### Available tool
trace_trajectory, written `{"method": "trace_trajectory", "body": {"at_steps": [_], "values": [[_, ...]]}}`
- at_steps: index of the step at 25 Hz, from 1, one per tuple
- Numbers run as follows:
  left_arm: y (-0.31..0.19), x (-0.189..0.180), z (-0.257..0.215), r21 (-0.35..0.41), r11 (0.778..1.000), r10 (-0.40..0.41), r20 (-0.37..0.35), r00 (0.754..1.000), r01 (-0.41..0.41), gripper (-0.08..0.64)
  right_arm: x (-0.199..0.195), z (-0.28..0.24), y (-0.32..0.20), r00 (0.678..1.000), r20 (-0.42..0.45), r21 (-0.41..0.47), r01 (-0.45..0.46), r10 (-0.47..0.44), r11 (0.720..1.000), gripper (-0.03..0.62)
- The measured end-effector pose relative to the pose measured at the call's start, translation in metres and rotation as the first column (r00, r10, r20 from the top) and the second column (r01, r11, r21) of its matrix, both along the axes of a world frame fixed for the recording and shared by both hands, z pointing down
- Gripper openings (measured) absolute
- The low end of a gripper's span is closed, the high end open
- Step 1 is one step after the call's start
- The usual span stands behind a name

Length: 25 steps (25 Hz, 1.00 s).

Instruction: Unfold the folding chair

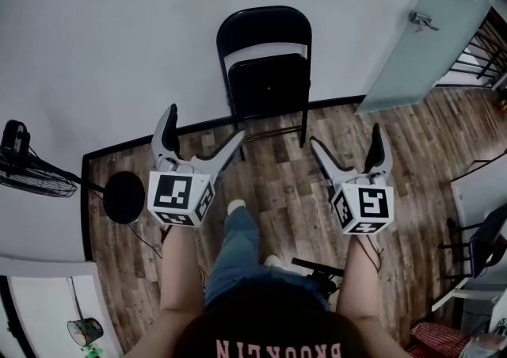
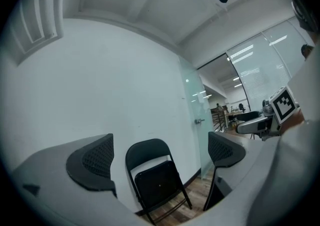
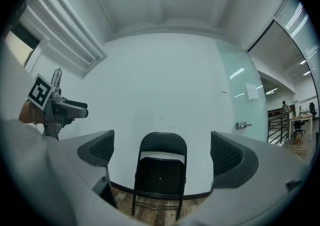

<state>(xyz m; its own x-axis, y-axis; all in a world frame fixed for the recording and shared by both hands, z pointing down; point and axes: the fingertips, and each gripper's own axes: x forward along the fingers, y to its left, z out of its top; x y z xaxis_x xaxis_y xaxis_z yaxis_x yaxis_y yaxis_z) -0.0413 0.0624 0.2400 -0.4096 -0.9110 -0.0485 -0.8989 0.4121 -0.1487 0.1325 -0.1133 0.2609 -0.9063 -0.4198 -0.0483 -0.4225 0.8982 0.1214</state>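
Note:
A black folding chair point(image 1: 266, 71) leans folded flat against the white wall, its seat up against the backrest and its feet on the wood floor. It also shows between the jaws in the left gripper view point(image 2: 156, 179) and the right gripper view point(image 3: 159, 176). My left gripper point(image 1: 203, 136) is open, held in the air short of the chair and to its left. My right gripper point(image 1: 345, 146) is open too, short of the chair and to its right. Neither touches the chair, and nothing is between the jaws.
A floor fan point(image 1: 32, 168) with a round black base point(image 1: 124, 196) stands at the left by the wall. A frosted glass door point(image 1: 432, 32) with a handle is to the chair's right. Black gear point(image 1: 319, 271) lies on the floor by the person's feet.

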Motion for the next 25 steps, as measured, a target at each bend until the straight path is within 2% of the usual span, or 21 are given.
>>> {"method": "trace_trajectory", "body": {"at_steps": [5, 9, 16, 19, 22, 25], "values": [[-0.017, -0.061, 0.015, -0.018, 1.0, -0.013, -0.04, 0.999, 0.012, 0.569, -0.056, 0.009, -0.012, 0.999, -0.042, 0.005, 0.018, -0.018, 1.0, 0.574], [-0.037, -0.119, 0.018, -0.008, 1.0, 0.012, -0.067, 0.998, -0.013, 0.569, -0.114, 0.011, -0.03, 0.997, -0.075, 0.003, 0.024, -0.024, 1.0, 0.574], [-0.074, -0.233, 0.024, -0.01, 0.999, 0.033, -0.096, 0.995, -0.034, 0.569, -0.219, 0.015, -0.07, 0.995, -0.093, -0.016, -0.025, 0.023, 1.0, 0.572], [-0.087, -0.276, 0.027, -0.037, 0.999, 0.035, -0.081, 0.996, -0.038, 0.569, -0.258, 0.02, -0.083, 0.993, -0.11, -0.027, -0.049, 0.045, 0.998, 0.572], [-0.098, -0.314, 0.032, -0.062, 0.997, 0.04, -0.066, 0.997, -0.044, 0.569, -0.292, 0.029, -0.092, 0.988, -0.142, -0.038, -0.068, 0.062, 0.997, 0.572], [-0.107, -0.342, 0.04, -0.061, 0.996, 0.053, -0.088, 0.995, -0.058, 0.569, -0.317, 0.042, -0.097, 0.98, -0.182, -0.053, -0.087, 0.076, 0.995, 0.572]]}}
